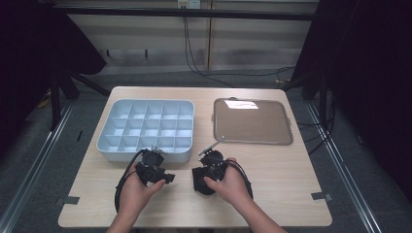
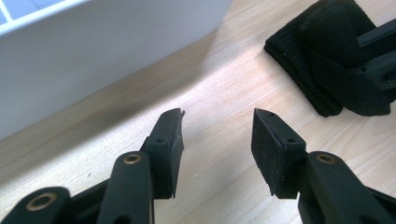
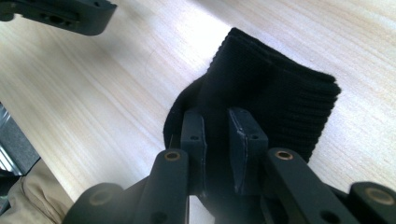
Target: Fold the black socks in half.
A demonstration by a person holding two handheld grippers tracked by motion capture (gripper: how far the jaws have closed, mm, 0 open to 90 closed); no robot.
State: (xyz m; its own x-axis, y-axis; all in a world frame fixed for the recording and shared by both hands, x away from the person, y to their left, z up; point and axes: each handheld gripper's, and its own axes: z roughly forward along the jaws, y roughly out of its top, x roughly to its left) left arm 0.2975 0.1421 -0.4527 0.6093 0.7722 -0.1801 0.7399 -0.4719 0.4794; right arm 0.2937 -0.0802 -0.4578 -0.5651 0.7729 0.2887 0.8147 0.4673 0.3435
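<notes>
Right gripper (image 3: 215, 140): jaws pinched on a fold of the black ribbed sock (image 3: 275, 102), pinning it to the table (image 1: 282, 184), likely to steady it.
Left gripper (image 2: 217, 140): jaws spread, nothing between them, bare wood beneath; just beside the sock, probably freed to regrip.
Sock location: front centre of table, near the compartment tray (image 1: 145, 127).
Flat metal tray (image 1: 252, 121): far right, bare.
Writing: none legible.

No readable text, labels, brands or numbers anywhere on the table things or gripper parts.
</notes>
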